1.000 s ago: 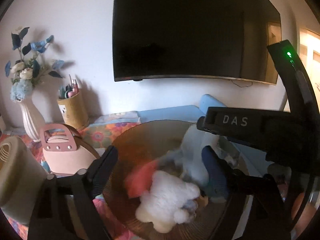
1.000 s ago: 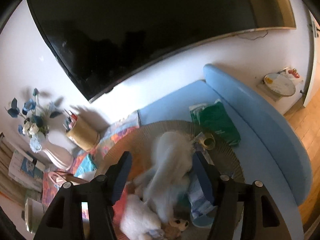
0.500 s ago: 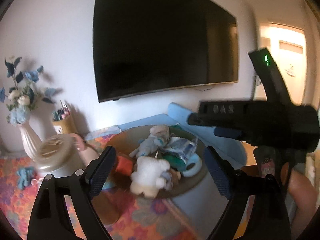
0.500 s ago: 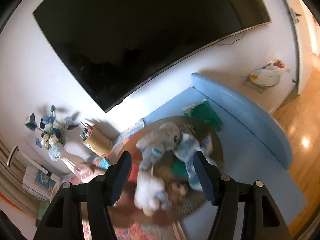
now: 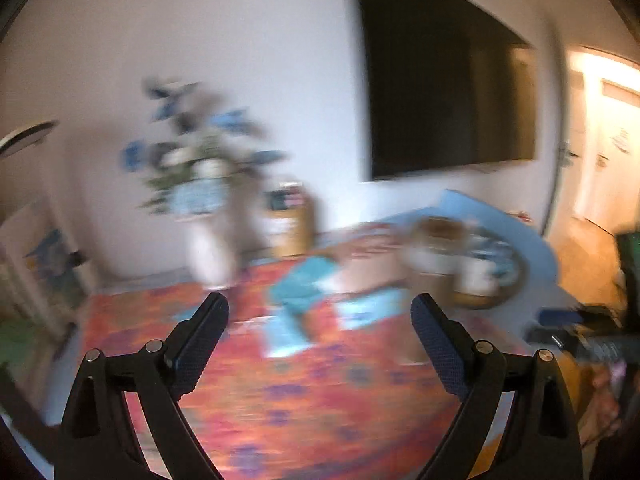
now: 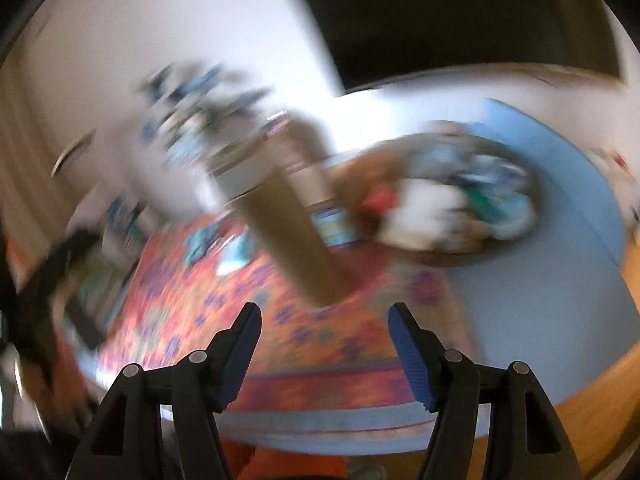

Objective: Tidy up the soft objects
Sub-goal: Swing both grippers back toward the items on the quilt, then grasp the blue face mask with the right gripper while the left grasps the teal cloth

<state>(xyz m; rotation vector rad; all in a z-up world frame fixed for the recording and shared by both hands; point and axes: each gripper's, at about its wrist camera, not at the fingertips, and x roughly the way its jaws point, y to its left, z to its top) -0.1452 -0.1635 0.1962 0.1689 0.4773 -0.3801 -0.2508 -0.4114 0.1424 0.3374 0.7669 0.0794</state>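
Since the earlier frames both cameras have drawn well back from the round basket (image 6: 516, 248), which sat right between the fingers then and now lies far right on the blue mat (image 6: 560, 300); both views are smeared by motion. The soft toys (image 6: 424, 216) are heaped in that basket, a white plush nearest, with blurred green and pale blue pieces behind it. Plush like this should be light, squashy and not slippery, so a pinch on a limb or a fold of the body ought to hold. On the patterned cloth (image 5: 304, 400) covering the desk lie a few blue soft-looking pieces (image 5: 300, 292), probably the next to gather, though too blurred to identify. The left hand-held gripper (image 5: 320, 340) is spread wide and empty; the right hand-held gripper (image 6: 324, 344) is likewise wide and empty. A flower vase (image 5: 208, 240) and a pen holder (image 5: 290, 224) stand far left, and could tip if brushed.
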